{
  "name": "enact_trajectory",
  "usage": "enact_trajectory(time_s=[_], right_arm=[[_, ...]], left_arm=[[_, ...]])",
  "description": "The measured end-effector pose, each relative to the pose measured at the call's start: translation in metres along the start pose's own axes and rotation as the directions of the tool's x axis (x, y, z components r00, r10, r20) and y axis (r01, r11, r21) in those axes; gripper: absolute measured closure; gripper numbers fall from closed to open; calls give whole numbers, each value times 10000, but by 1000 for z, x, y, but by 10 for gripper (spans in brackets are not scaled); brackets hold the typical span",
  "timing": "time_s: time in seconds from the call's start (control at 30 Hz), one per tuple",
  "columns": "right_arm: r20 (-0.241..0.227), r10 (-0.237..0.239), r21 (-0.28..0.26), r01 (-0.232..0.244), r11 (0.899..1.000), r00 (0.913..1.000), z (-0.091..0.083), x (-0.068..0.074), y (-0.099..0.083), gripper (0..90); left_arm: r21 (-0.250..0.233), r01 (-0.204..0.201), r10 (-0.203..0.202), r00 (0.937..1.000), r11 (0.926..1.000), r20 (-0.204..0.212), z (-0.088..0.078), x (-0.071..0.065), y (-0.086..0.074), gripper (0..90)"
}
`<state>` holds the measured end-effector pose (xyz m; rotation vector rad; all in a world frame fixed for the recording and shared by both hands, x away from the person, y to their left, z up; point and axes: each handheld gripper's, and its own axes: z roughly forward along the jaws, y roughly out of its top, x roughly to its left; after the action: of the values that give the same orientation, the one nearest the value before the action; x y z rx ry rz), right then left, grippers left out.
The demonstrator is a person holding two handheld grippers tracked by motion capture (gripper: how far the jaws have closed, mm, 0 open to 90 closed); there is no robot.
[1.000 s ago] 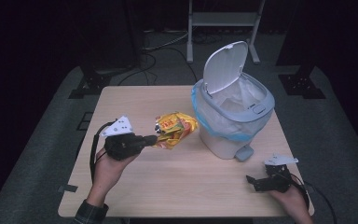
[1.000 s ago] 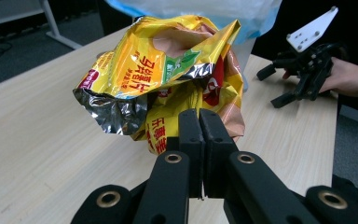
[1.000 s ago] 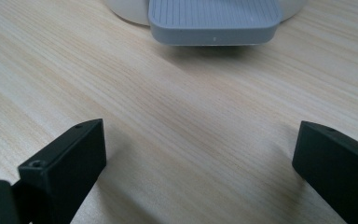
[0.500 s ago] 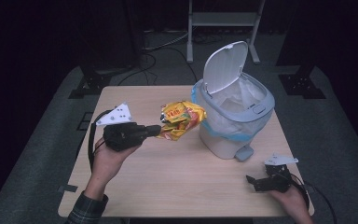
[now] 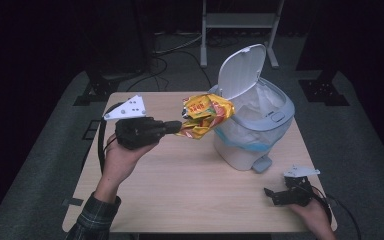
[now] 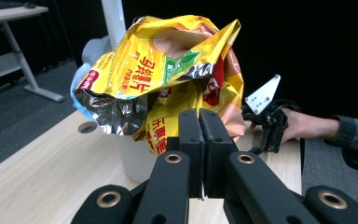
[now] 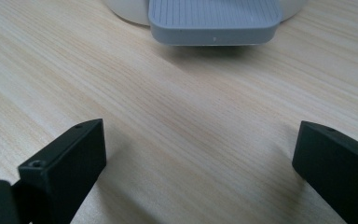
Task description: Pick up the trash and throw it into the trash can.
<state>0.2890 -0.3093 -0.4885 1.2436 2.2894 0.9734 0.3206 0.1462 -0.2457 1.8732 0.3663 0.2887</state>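
Light wood-grain desk [image 5: 190,185], rectangular, set at the centre of a dark room; lit from above, with surroundings falling off into near black. Grey carpeted floor [image 5: 45,165] on all sides of the desk; black cables [image 5: 165,55] trailing across it behind the far edge. Black stand feet [image 5: 97,90] on the floor at far left and another black base [image 5: 320,90] at far right. Pale metal frame [image 5: 240,22] with two uprights and a crossbar behind the desk, resting on splayed feet. In the left gripper view, a second white-legged table [image 6: 9,51] off to the left; black backdrop [image 6: 307,42] beyond.
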Motion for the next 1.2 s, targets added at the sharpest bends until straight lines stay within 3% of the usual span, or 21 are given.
enact_trajectory(time_s=[0.4,0.63,0.97,1.2], right_arm=[[24,-14,-13,14,10000,10000,0,0,0,16],[23,-15,-16,15,10000,10000,0,0,0,16],[14,-24,-17,24,10000,10000,0,0,0,16],[-3,-25,-9,25,10000,10000,0,0,0,16]], left_arm=[[-479,-106,150,9957,9988,914,24,8,23,891],[-804,-228,359,9856,9965,1653,41,16,41,891],[-816,-503,661,9769,9954,2035,73,22,62,891],[-701,-636,767,9760,9955,2036,91,26,68,890]])
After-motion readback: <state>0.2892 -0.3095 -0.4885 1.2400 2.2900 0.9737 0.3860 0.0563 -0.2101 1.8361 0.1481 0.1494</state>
